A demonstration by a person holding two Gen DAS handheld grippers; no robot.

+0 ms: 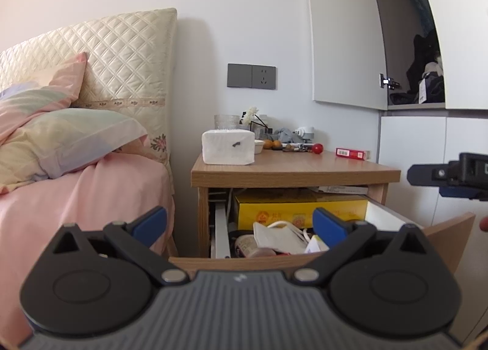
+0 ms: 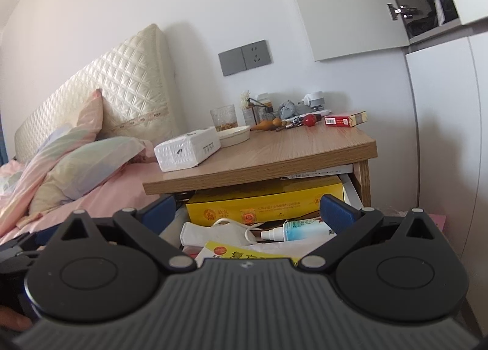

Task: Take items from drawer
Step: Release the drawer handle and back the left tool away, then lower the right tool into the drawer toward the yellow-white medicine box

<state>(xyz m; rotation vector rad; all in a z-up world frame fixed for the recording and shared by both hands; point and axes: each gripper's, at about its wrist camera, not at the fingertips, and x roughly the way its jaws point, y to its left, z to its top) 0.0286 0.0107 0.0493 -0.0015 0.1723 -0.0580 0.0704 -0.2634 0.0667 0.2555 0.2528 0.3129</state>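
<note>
pillows [image 1: 61, 136]: 2 | yellow box [image 2: 262, 202]: 1 | face mask [image 2: 213, 232]: 1 | spray bottle [image 2: 299, 229]: 1 | red ball [image 1: 318, 148]: 1

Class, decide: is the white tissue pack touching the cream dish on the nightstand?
Touching. In the right wrist view, the tissue pack's far end meets the dish's rim with no wood visible between.

wooden nightstand [image 2: 289, 148] with tissue pack [image 2: 187, 148], shallow dish [image 2: 235, 135], red ball [image 2: 309, 119], cigarette box [image 2: 346, 119]

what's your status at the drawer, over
Left gripper and right gripper open, empty, above the open drawer. White mask, spray bottle, yellow box untouched. Nothing blocking.
</note>
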